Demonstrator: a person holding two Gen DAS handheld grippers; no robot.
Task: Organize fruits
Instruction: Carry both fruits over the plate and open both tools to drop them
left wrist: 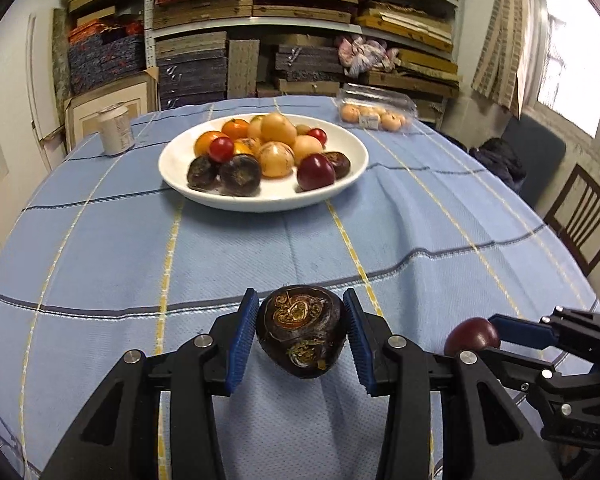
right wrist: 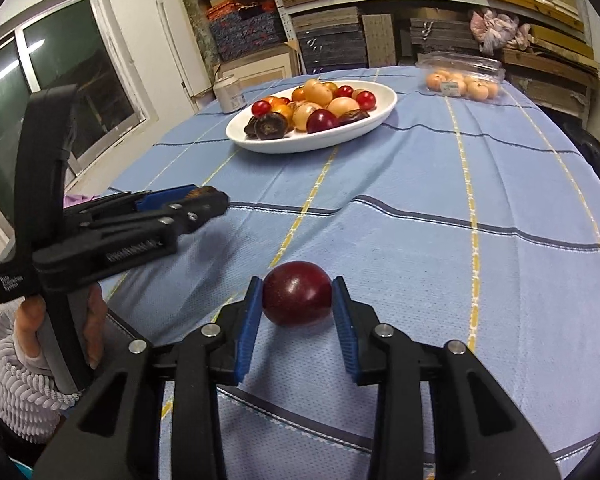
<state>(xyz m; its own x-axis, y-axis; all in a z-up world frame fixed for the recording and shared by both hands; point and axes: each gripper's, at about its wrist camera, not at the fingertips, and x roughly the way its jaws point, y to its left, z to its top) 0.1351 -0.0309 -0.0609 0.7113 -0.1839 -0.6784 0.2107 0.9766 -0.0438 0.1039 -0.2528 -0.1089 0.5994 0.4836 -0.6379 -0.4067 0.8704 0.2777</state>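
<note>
blue tablecloth [left wrist: 260, 248] under chestnut-clamping left tongs [left wrist: 302, 332]

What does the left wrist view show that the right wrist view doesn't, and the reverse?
Left wrist only: a wooden chair at the right edge, and the left hand-held gripper closed on a dark water chestnut.

Right wrist only: the person's hand on the handle, and a window.

Both: white plate of fruit, can, red plum in the right hand-held gripper.

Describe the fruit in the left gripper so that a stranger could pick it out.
Start at the white plate on the blue tablecloth, then come to the near edge. The left gripper holds a dark, rough-skinned fruit; the red fruit beside it is smooth and glossy.
</note>
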